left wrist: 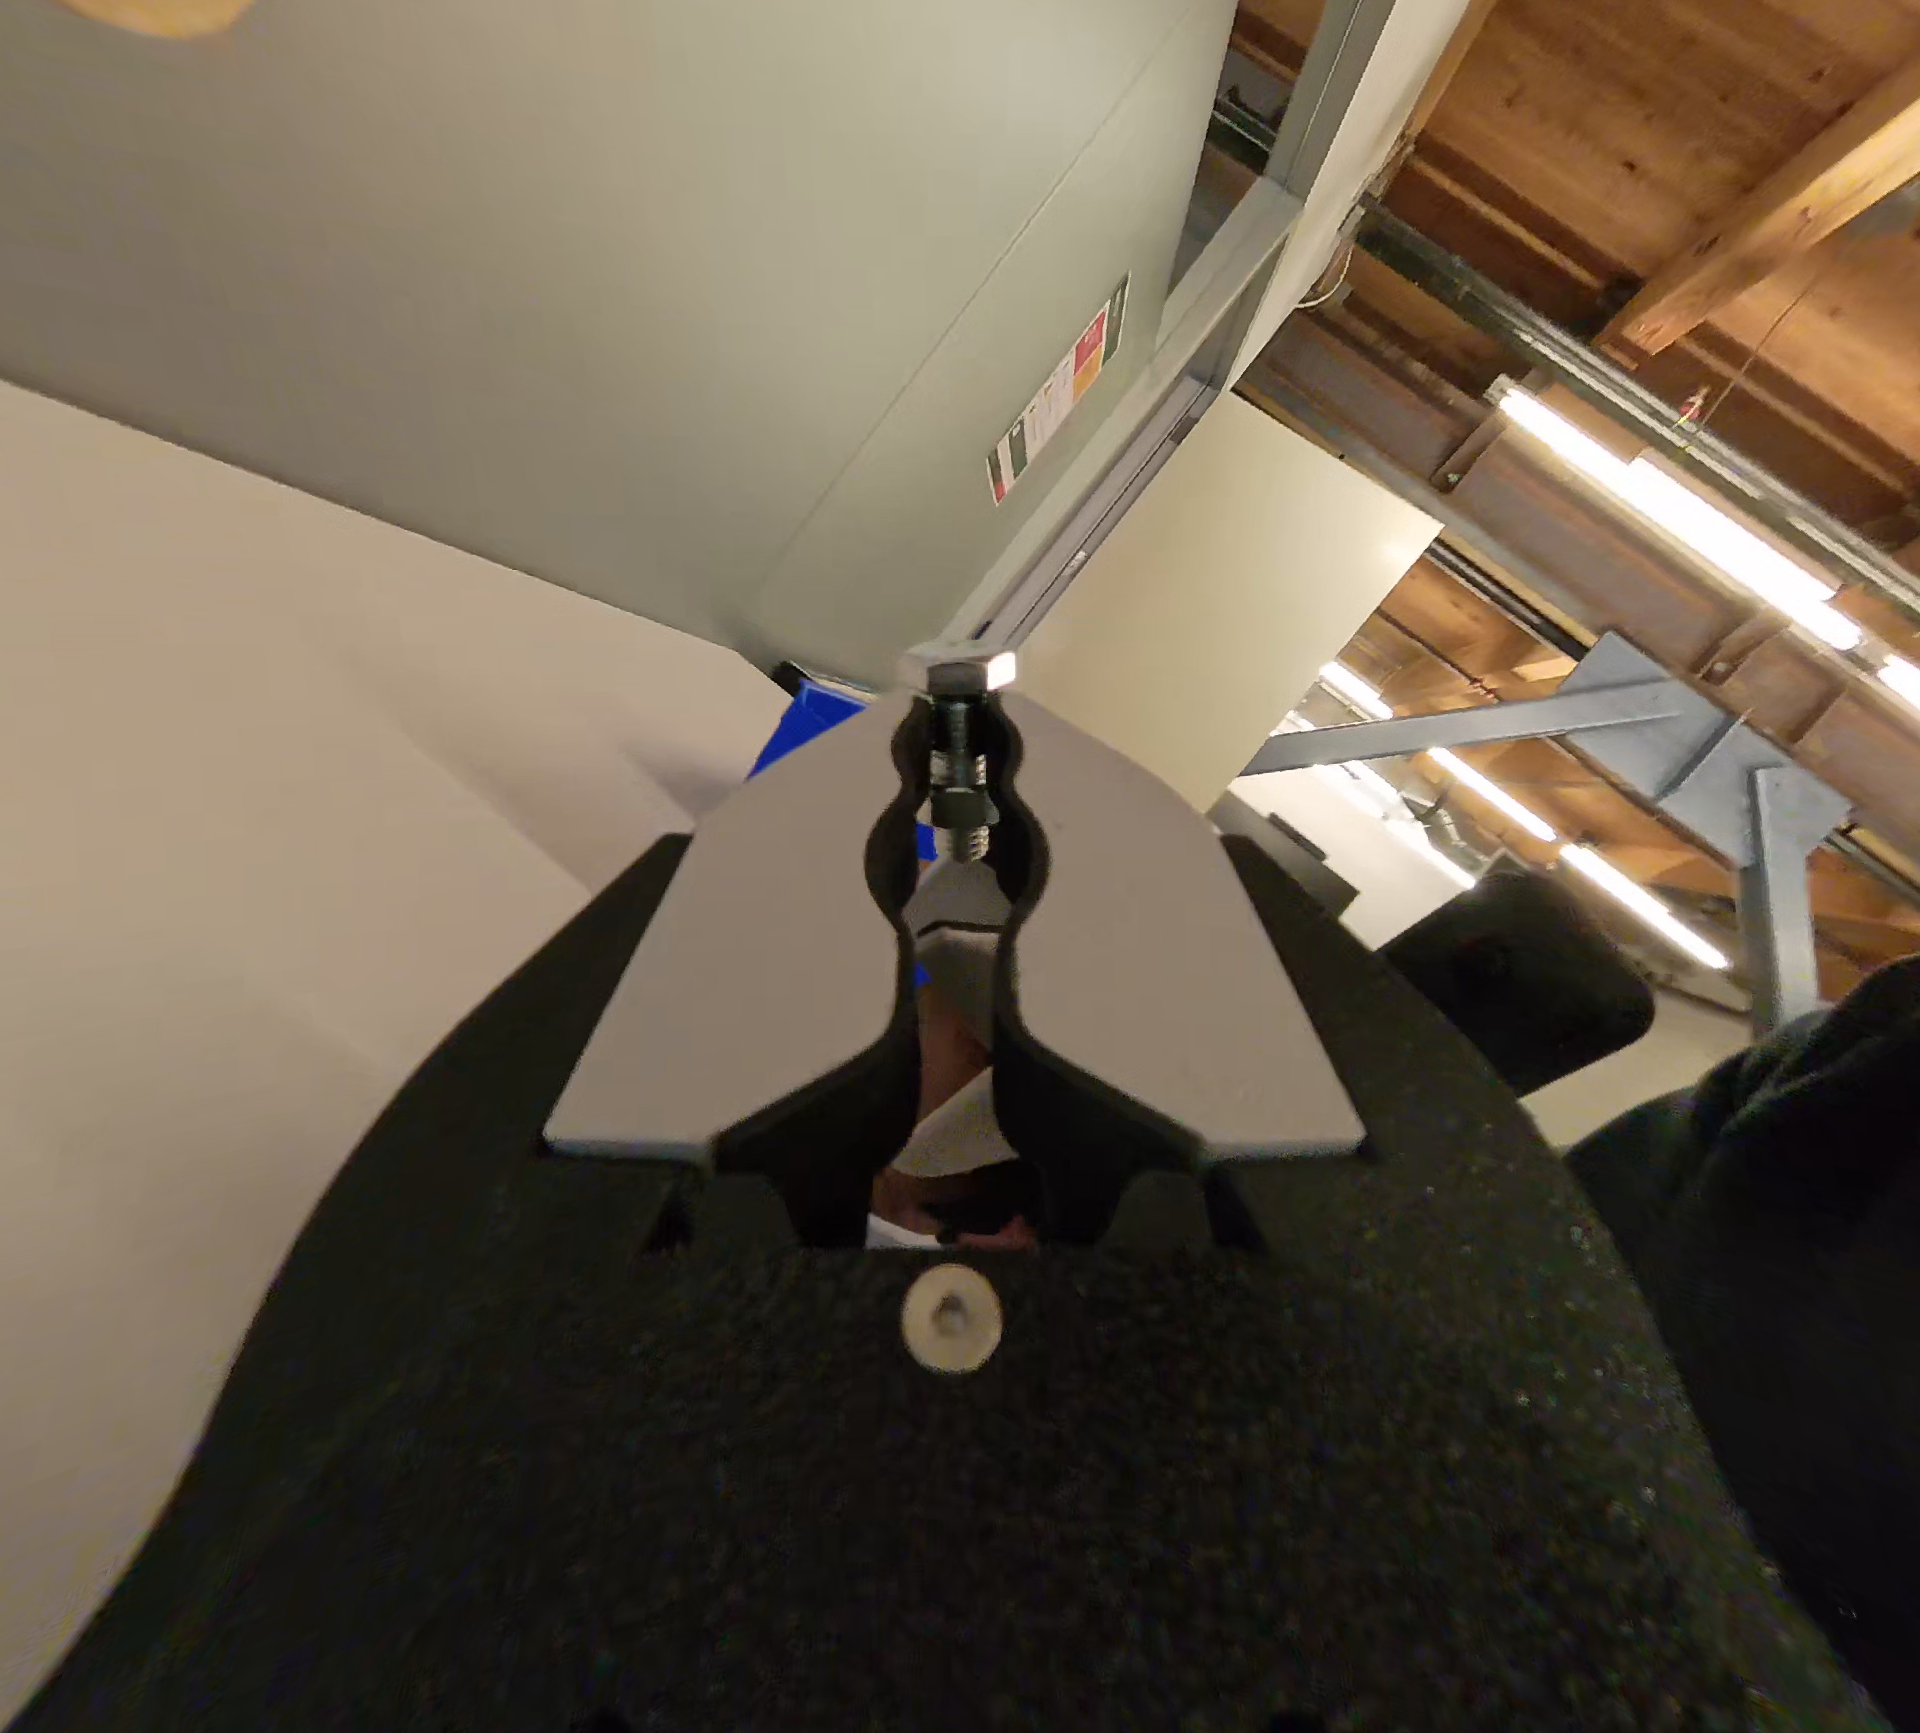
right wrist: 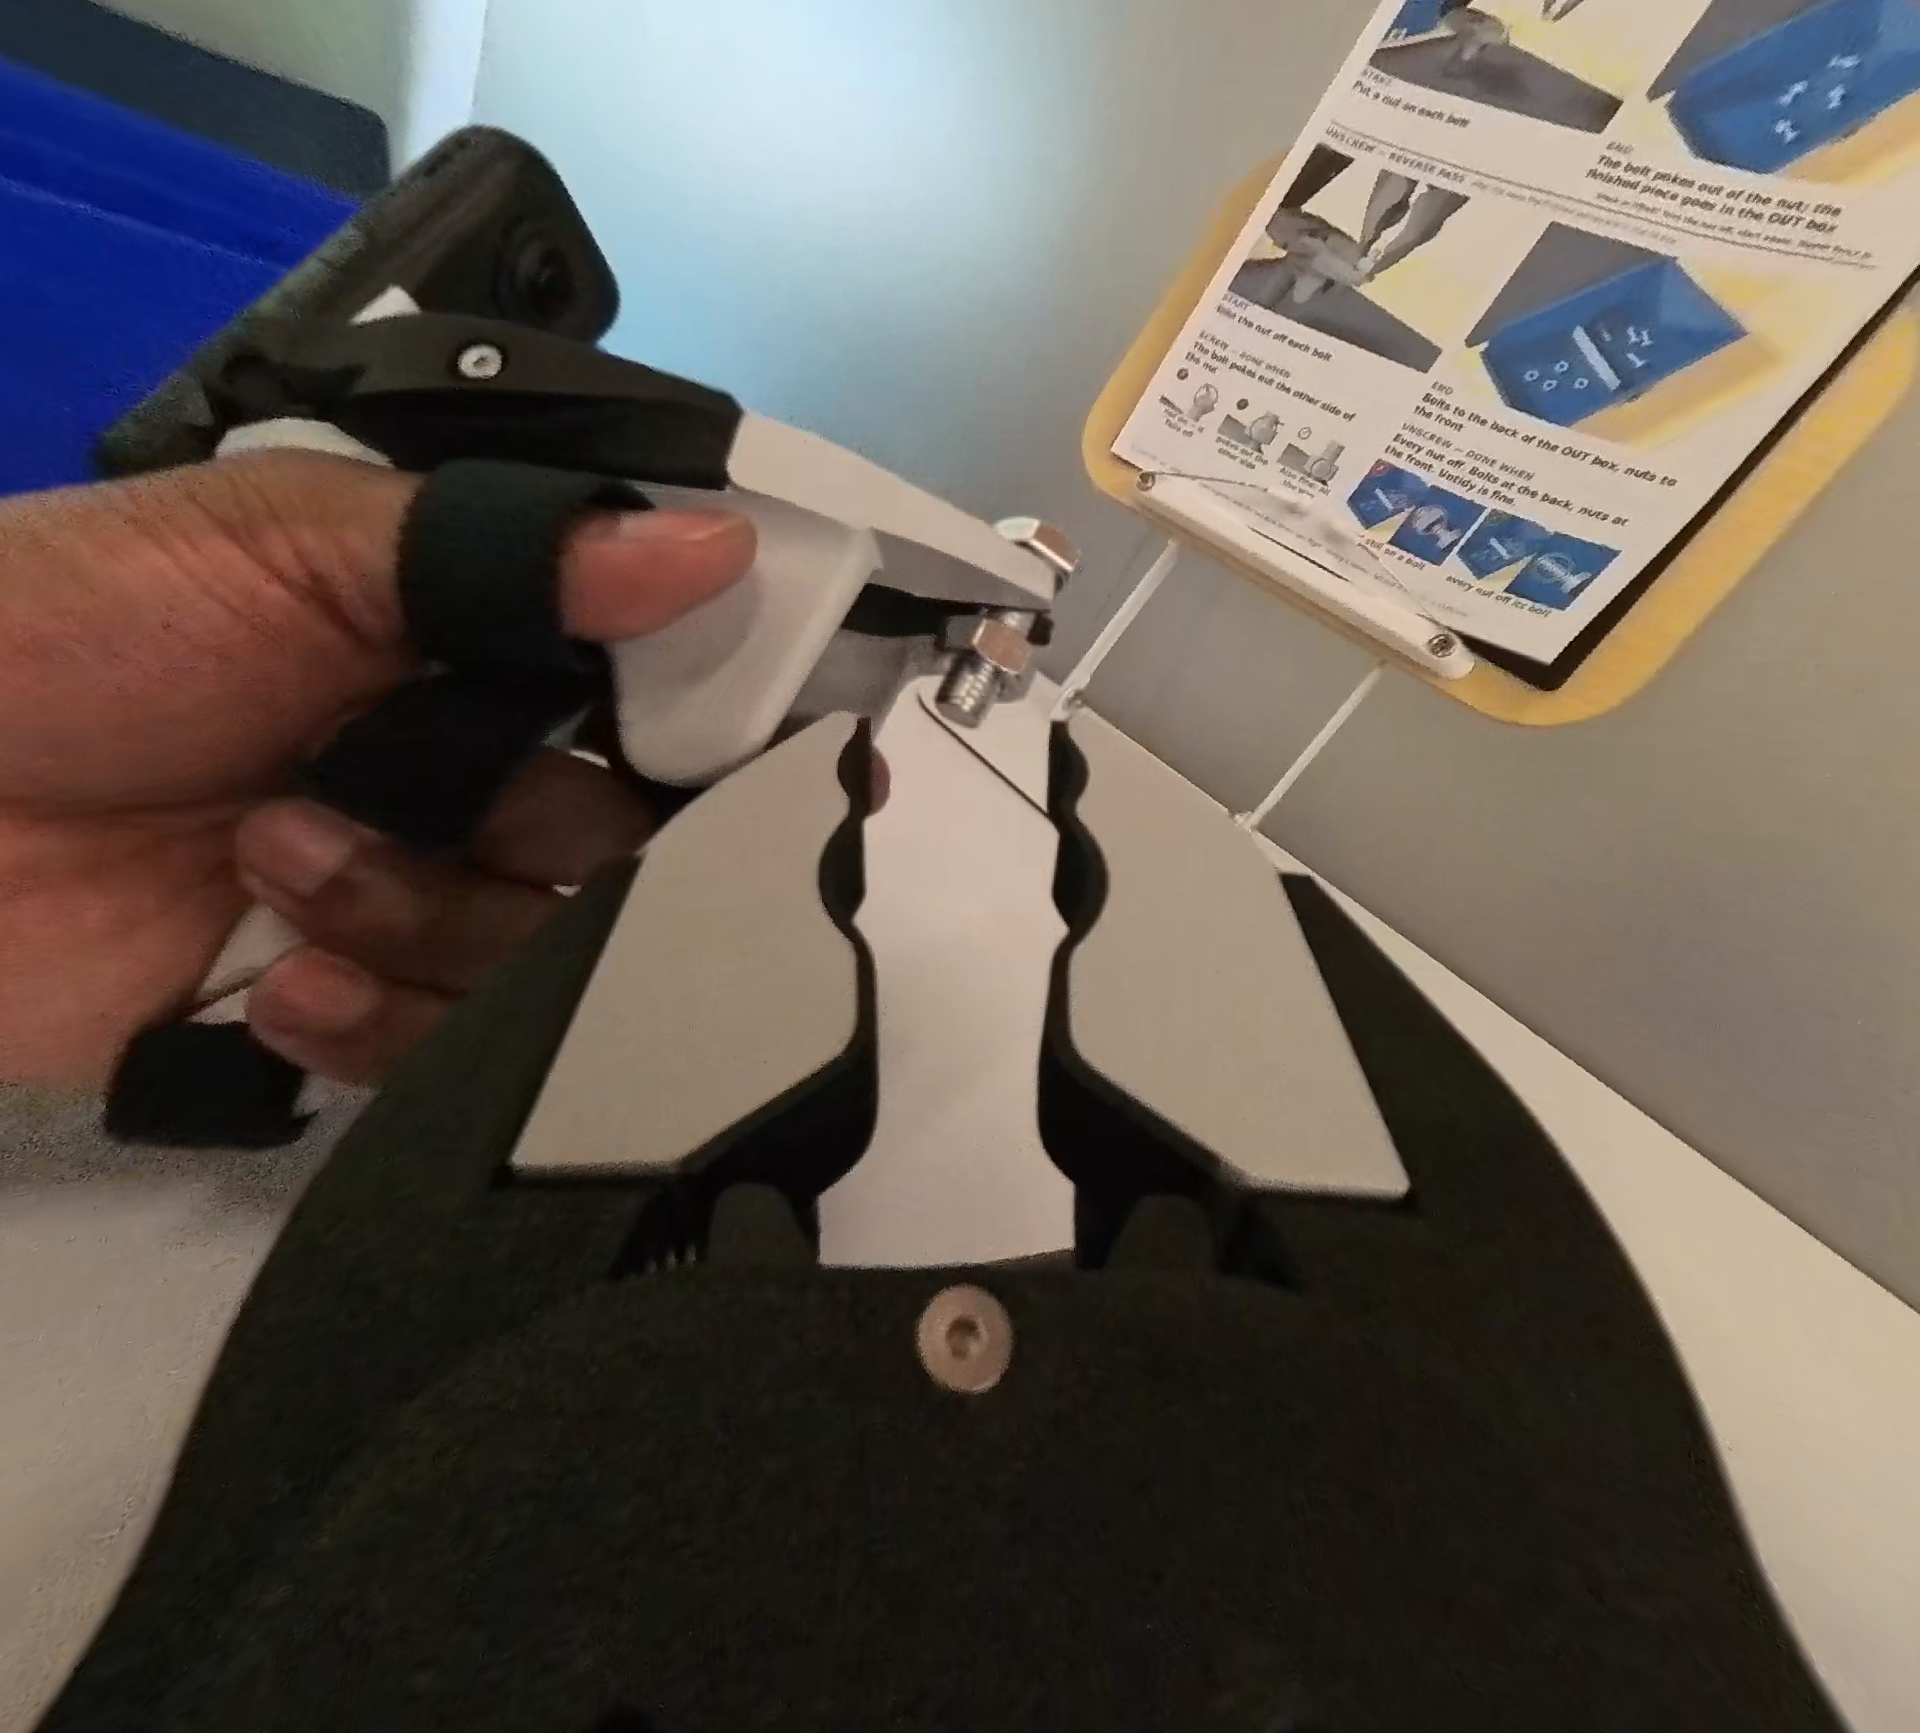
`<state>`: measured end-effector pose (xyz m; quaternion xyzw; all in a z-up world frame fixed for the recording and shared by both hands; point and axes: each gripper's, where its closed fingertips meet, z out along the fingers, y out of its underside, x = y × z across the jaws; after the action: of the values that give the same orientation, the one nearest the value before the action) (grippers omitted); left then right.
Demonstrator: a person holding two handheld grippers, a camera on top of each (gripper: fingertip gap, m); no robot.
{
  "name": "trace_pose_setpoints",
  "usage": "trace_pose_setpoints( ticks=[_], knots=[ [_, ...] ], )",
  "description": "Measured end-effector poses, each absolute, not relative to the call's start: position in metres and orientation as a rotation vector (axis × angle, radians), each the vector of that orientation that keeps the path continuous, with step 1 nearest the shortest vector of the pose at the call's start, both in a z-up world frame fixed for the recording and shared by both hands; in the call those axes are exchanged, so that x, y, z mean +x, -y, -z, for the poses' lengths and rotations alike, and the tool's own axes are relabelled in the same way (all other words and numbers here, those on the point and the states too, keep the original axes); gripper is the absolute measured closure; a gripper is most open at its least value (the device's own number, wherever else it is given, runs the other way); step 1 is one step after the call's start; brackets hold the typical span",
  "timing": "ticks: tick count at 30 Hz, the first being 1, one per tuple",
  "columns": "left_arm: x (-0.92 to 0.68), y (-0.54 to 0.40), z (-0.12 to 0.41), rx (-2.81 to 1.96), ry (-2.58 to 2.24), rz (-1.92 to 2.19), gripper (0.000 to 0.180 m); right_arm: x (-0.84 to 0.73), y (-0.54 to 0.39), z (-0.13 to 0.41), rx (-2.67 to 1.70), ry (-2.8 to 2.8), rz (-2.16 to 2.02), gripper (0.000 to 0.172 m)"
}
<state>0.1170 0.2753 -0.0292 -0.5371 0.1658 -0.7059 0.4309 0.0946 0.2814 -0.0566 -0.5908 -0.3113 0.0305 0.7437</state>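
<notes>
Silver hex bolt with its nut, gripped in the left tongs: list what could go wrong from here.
1. The silver hex bolt is pinched only at the very tips of the left tongs, so it might twist or slip out.
2. The silver hex nut sits near the threaded end; it could spin off and drop.
3. The right tongs stand open just below the bolt and could knock it.

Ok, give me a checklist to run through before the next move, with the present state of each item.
1. Left gripper clamped on the bolt: ok.
2. Nut on the bolt's thread, thread end poking past it: ok.
3. Right gripper open and holding nothing: ok.
4. Nut lies between the right fingers: not ok, it sits just beyond their tips.
5. How tight the nut is: cannot tell.
</notes>
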Motion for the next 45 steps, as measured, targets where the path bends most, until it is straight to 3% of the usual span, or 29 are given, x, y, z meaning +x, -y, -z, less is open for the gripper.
trace_pose_setpoints(
  ticks=[15,23,33,45],
  knots=[
    [0.12,-0.263,0.041,-1.366,-0.456,1.911,0.171,0.095,-0.279,0.058,-1.237,0.767,0.062,0.154],
    [0.107,-0.245,0.074,-1.421,-1.131,1.487,0.144,0.091,-0.245,0.088,-1.239,1.171,-0.306,0.154],
    [0.1,-0.21,0.08,-1.251,-1.423,1.469,0.149,0.086,-0.209,0.095,-1.237,1.272,-0.646,0.154],
    [0.1,-0.194,0.09,-1.222,-1.564,1.432,0.154,0.086,-0.199,0.095,-1.238,1.323,-0.706,0.154]
  ],
)
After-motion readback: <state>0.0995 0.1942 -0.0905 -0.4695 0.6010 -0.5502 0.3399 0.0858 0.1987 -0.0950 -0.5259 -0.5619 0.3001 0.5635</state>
